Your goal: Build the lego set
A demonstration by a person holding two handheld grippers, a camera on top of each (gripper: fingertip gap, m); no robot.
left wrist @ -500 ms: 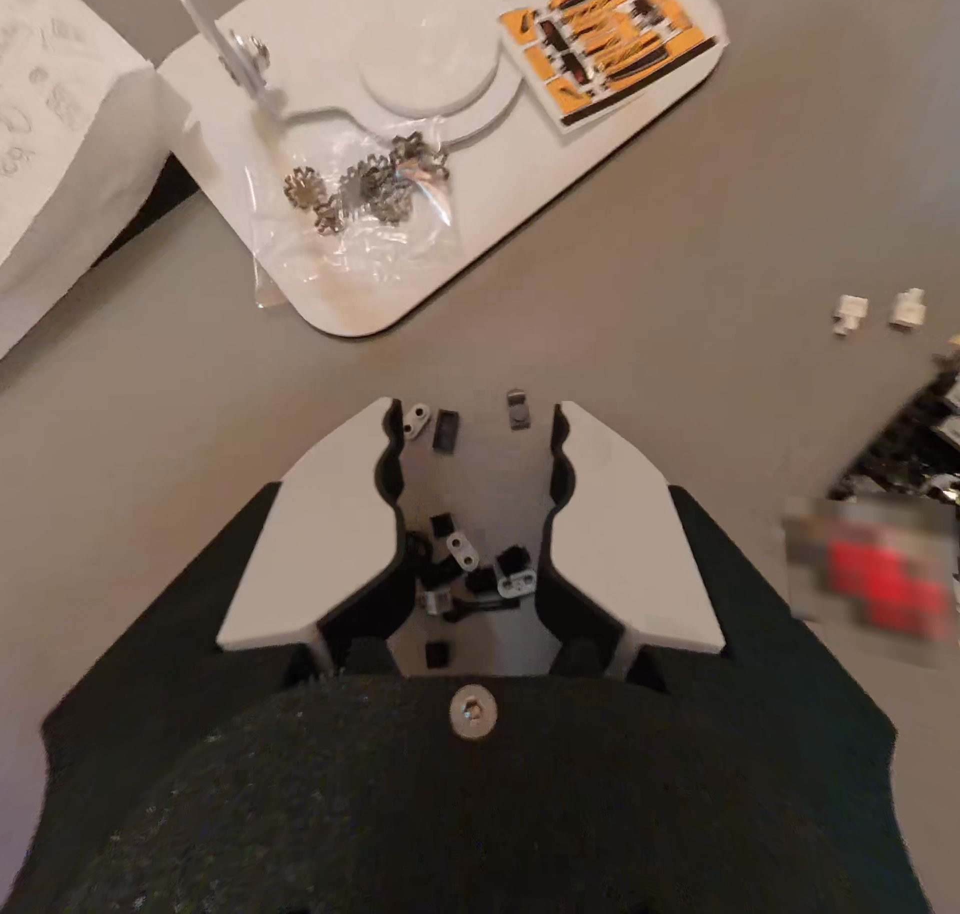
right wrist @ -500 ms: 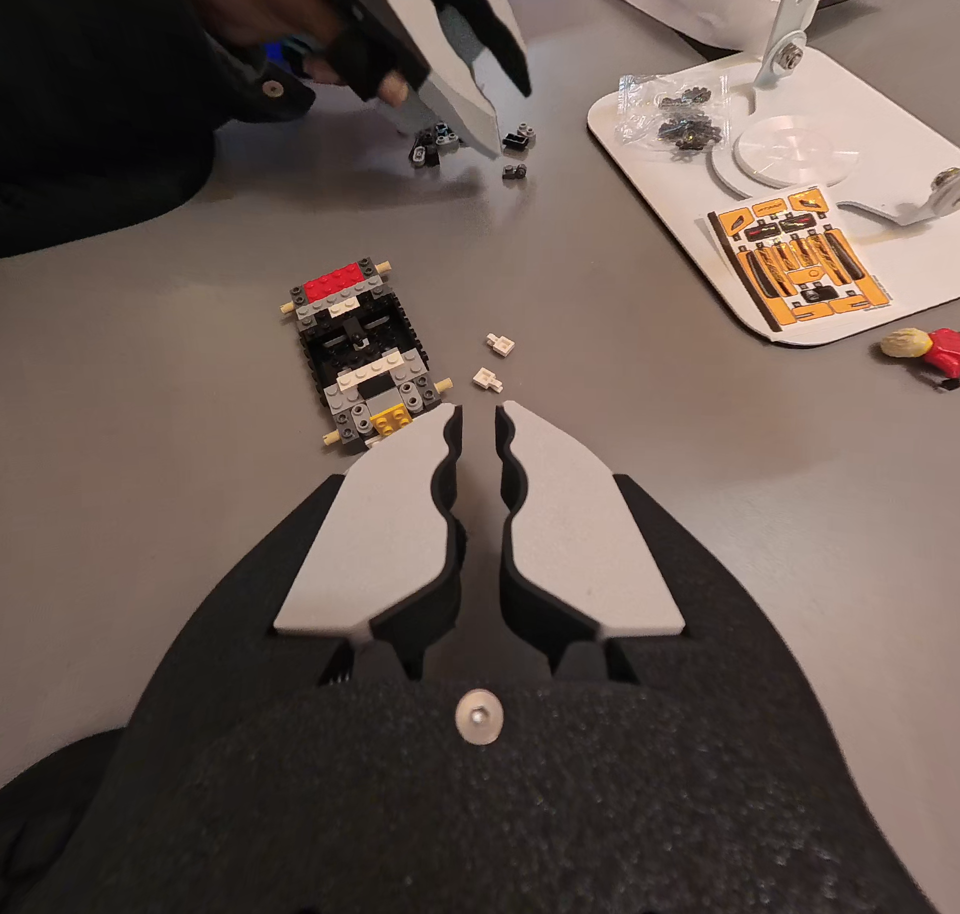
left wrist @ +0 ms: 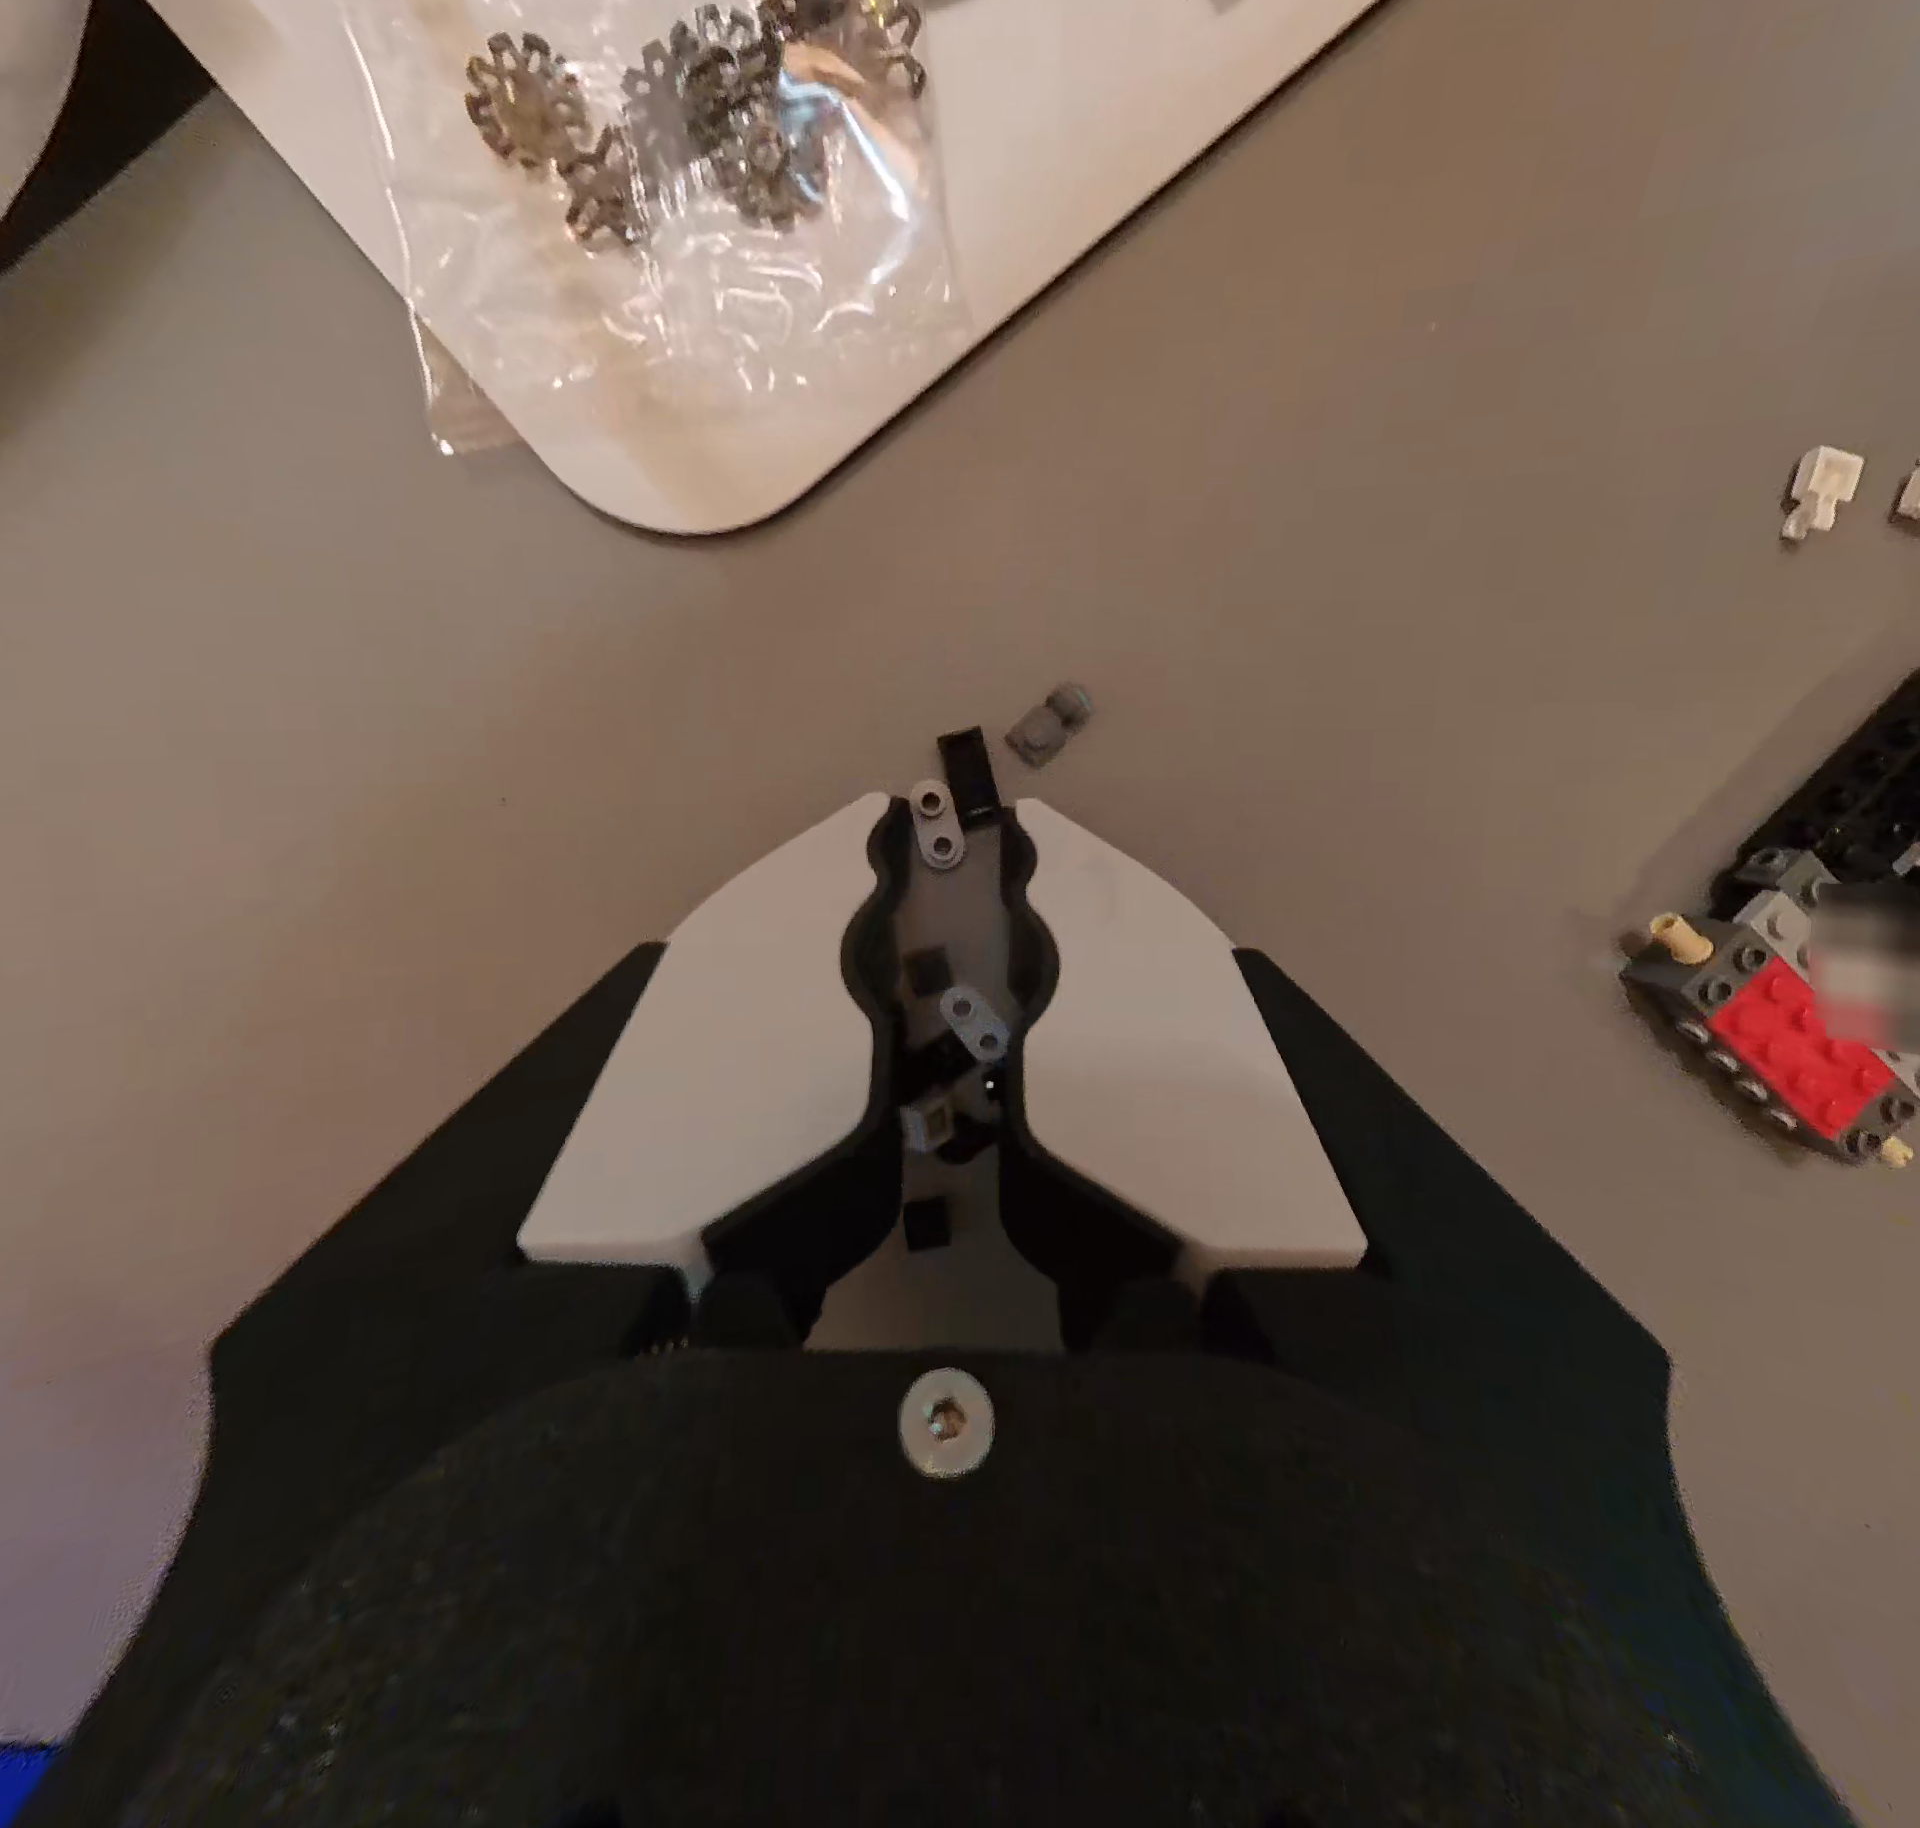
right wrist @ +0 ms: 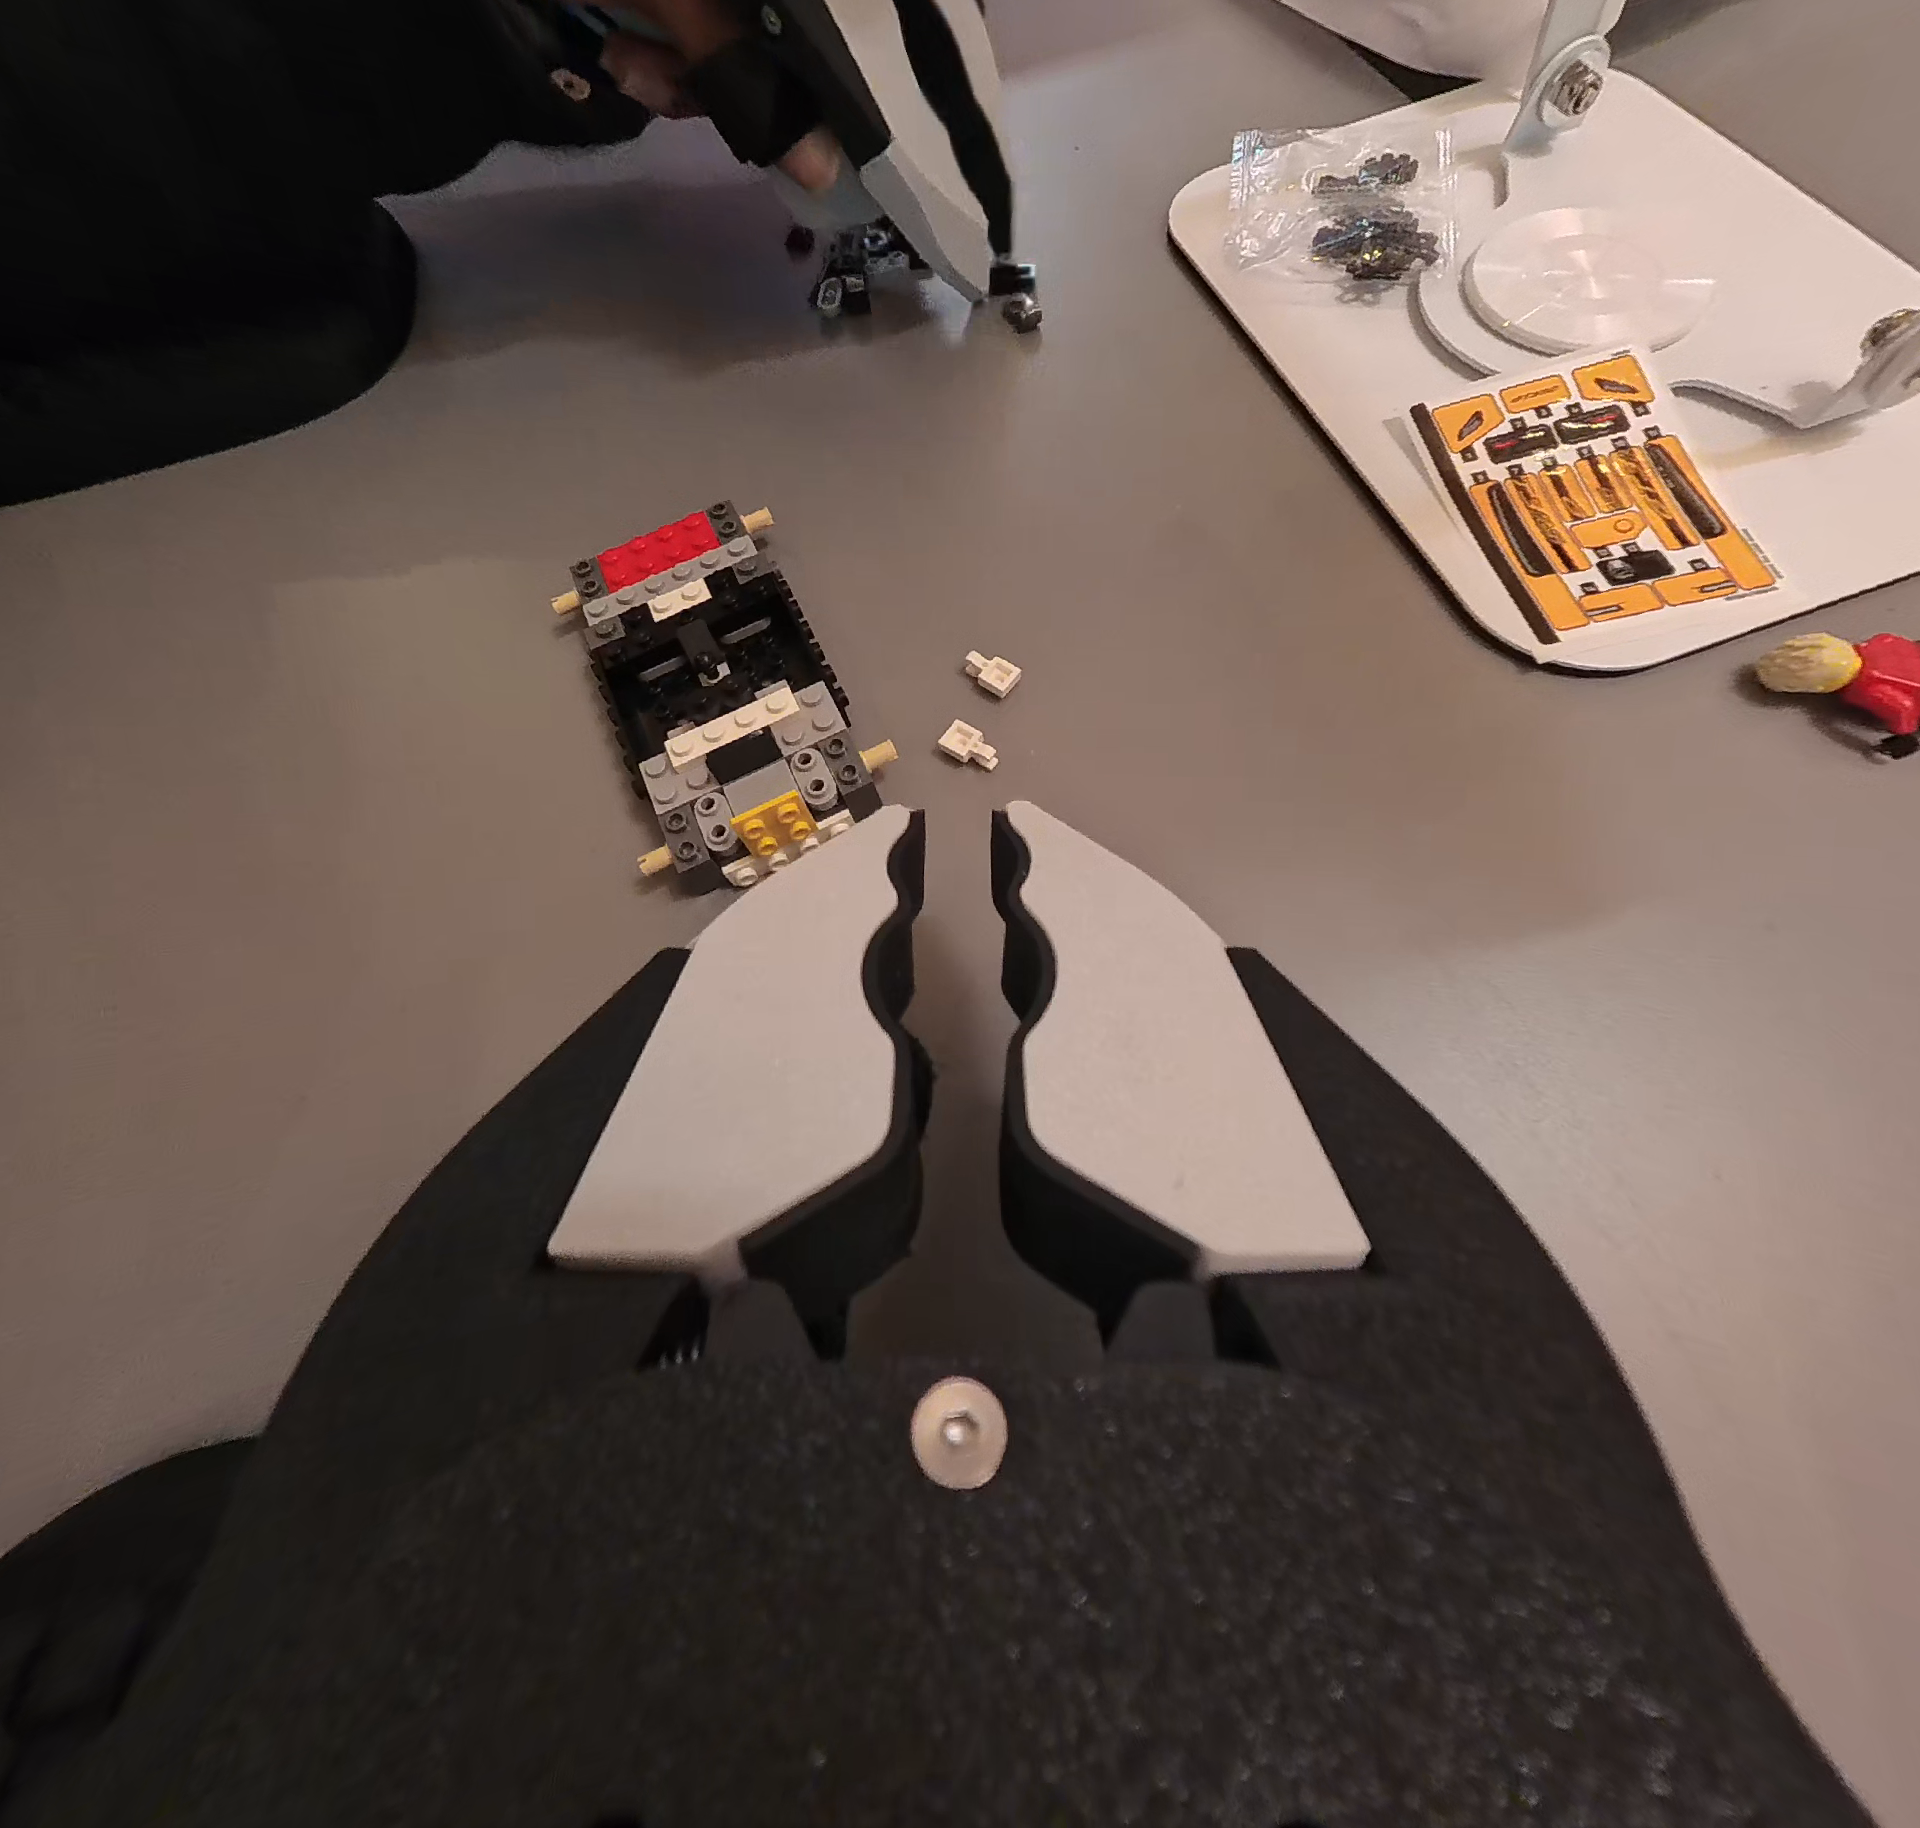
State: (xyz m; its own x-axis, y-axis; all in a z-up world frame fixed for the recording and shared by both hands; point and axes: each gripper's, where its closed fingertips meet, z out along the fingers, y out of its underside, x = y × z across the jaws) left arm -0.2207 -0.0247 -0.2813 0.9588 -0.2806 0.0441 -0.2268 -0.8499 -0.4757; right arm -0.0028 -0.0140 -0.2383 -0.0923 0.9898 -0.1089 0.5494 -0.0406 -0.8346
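The left hand-held gripper (left wrist: 951,807) hangs over a heap of small loose pieces (left wrist: 961,1035) on the worktop (left wrist: 1351,635), jaws apart, gripping nothing; a grey two-hole plate (left wrist: 937,824) lies at its tips, long axis roughly along the fingers. The right hand-held gripper (right wrist: 956,812) is narrowly parted and empty (the nearer one to the chassis (right wrist: 717,698), ahead-left); two white clips (right wrist: 982,708) lie just ahead.

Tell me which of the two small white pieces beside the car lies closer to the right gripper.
The lower white piece, just ahead of the right gripper; the other white piece sits farther up.
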